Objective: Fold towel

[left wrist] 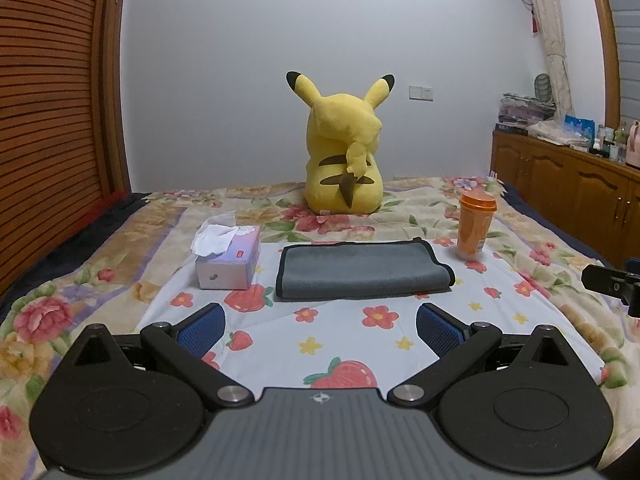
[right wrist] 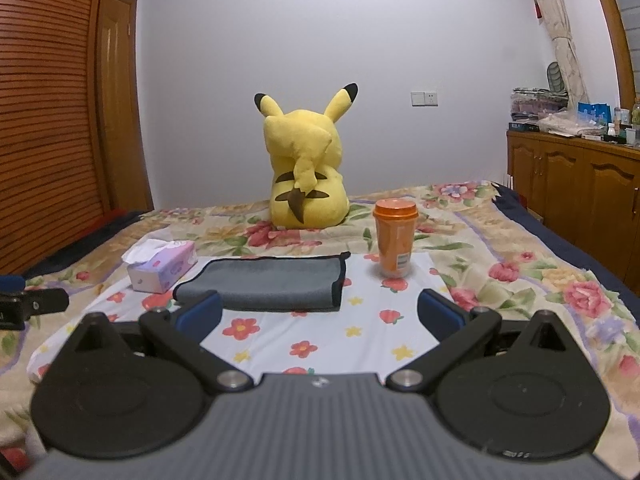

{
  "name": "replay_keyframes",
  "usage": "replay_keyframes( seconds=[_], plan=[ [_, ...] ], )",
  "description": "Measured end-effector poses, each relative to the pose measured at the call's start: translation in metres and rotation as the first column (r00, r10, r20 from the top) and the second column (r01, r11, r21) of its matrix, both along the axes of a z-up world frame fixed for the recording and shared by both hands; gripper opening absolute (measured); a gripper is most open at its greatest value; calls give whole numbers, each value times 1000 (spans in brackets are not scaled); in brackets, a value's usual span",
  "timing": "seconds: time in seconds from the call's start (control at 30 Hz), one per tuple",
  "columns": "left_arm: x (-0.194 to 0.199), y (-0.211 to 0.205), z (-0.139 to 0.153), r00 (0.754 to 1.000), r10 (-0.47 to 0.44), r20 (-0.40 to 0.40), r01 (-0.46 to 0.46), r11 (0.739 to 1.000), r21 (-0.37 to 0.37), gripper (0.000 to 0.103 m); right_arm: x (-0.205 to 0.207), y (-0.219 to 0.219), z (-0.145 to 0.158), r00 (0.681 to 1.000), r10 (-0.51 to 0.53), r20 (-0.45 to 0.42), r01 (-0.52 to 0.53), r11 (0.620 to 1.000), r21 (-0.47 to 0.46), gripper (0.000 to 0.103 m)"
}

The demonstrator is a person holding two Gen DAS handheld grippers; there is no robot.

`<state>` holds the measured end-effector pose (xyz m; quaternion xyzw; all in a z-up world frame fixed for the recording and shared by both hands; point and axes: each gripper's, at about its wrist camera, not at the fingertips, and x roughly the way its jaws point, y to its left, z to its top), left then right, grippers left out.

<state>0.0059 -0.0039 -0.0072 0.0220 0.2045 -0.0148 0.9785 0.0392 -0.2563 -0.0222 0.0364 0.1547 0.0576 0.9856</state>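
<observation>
Both the left hand-held gripper [left wrist: 320, 330] and right hand-held gripper [right wrist: 320, 316] gape empty; the folded grey black-edged towel [left wrist: 362, 270] lies at twelve o'clock, an orange lidded cup [right wrist: 394, 240] with an unreadable label at two.

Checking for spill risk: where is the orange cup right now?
The orange cup stands upright on the bed, just right of the grey towel, in front of the yellow plush toy.

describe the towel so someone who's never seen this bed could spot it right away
Start at the big yellow plush sitting at the far side of the flowered bed. Nearer the camera than the plush, on the pale strawberry-print cloth, lies the towel, between a tissue box on its left and an orange cup on its right. It is the only flat, plain grey thing there, folded over and edged in black.
</observation>
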Motion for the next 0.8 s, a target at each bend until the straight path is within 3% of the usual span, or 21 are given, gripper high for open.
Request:
replay_keyframes(
  seconds=[0.8],
  plan=[
    [0,1,-1,1000,0,-2,0,1000,1,103,0,1,0,1000,0,-1,0,1000,-1,103]
  ],
)
